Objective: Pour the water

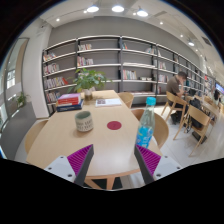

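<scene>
A round wooden desk (75,140) fills the middle of a library-like room, seen from just above the tongs (114,162), whose two fingers stand spread wide apart with nothing between them, their magenta pads (80,158) facing inward. At the far left of the desk lies a stack of books (68,100), with a leafy potted plant (88,79) just beyond it. Nearer, left of centre, a patterned mug (84,121) stands upright on the wood. A small dark red coaster (114,125) lies just to its right, apart from it. Further right, close to the desk's edge and ahead of the right finger, a clear plastic water bottle (145,129) with a blue cap stands upright, untouched. Wooden chairs (199,122) sit to the right, where a person (178,86) is seated near long wall shelves (120,62) of books.
</scene>
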Motion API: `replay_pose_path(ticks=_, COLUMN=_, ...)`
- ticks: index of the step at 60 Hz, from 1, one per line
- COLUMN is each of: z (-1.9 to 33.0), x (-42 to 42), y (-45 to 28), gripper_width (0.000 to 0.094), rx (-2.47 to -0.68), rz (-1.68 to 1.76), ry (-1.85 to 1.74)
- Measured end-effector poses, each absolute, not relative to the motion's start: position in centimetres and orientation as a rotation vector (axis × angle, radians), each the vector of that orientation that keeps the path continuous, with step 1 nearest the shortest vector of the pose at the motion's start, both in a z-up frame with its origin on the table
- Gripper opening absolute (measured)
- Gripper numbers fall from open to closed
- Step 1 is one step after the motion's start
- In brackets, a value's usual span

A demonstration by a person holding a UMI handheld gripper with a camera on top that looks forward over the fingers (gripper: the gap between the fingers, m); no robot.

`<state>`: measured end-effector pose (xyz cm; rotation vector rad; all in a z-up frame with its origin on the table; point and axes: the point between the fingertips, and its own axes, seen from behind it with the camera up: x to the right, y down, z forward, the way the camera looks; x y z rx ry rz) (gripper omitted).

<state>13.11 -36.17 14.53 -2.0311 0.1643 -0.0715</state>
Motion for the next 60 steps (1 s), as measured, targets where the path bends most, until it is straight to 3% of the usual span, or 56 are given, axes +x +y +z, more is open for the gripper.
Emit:
replay_pose_path(ticks=16, z=13.4, x=24.9, y=-31.5, gripper_width=0.0831, rx=-1.931, rz=-0.179, ry=0.176)
replay_pose_path(ticks=25, z=13.0, x=26.3, y=-26.7, gripper_width=0.0822, rx=-1.887, rz=-0.15, ry=0.142)
replay_pose_path(ticks=33, z=12.4, x=27.4, y=-23.4, gripper_width=0.0756, rx=-1.842, rz=-0.112, ry=0.14)
replay_pose_path(ticks=39, z=11.7, x=27.9, y=-22.3, gripper_width=0.064, rx=-1.82, rz=-0.105, ry=0.154)
replay_pose_path(ticks=41, z=11.7, x=28.2, y=-22.0, gripper_width=0.053, rx=-1.805, rz=-0.11, ry=0.151)
replay_pose_path(ticks=55, z=12.0, x=27.8, y=-21.1, gripper_width=0.0343, rx=-1.724, rz=-0.118, ry=0.153)
replay_pose_path(ticks=60, z=12.1, x=27.9, y=-21.1, gripper_width=0.0326, rx=-1.716, rz=-0.119, ry=0.151)
